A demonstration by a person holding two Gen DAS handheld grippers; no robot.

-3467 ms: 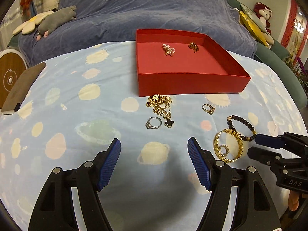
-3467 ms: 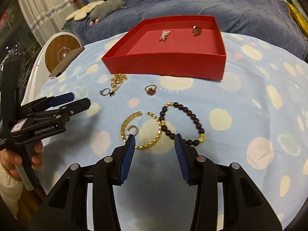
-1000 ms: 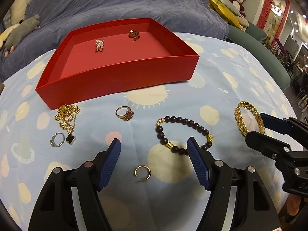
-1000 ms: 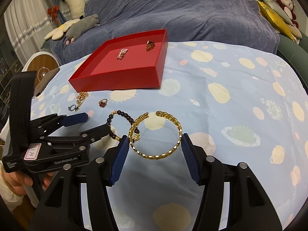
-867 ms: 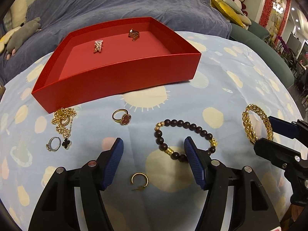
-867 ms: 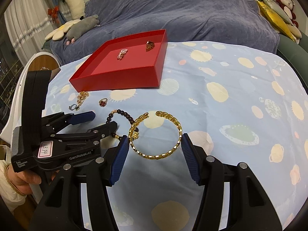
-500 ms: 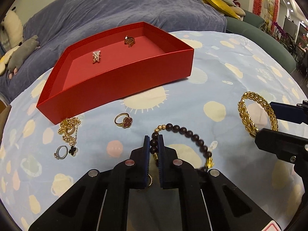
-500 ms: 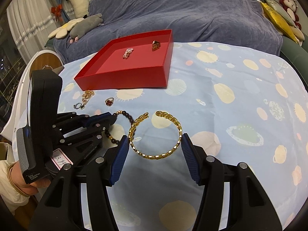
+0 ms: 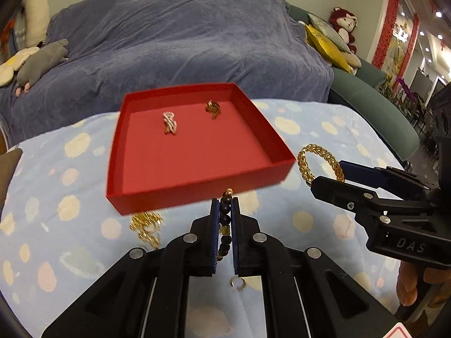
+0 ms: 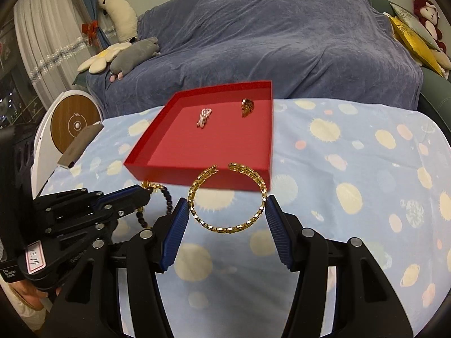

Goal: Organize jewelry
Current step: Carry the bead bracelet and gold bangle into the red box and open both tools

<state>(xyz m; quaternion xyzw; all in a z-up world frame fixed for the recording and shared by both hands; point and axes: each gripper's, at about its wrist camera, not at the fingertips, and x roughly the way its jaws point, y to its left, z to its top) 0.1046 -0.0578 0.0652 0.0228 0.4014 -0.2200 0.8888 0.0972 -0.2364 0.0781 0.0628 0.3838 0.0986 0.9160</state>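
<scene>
A: While the dark round-bead bracelet (image 9: 225,219) hung clear of the blue spotted cloth (image 9: 70,202), where was it pinched?
B: Between the left gripper's (image 9: 224,207) closed blue pads.
A: And the open gold chain-link bangle (image 10: 227,197)?
B: Spanned the right gripper (image 10: 227,211), half-spread pads pressing both sides, just before the shallow red cardboard tray (image 10: 197,173). Two small trinkets lay inside.

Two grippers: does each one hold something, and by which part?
Left gripper: dark beaded bracelet, pinched across its strand. Right gripper: open gold chain-link bangle, clamped at opposite outer sides.
</scene>
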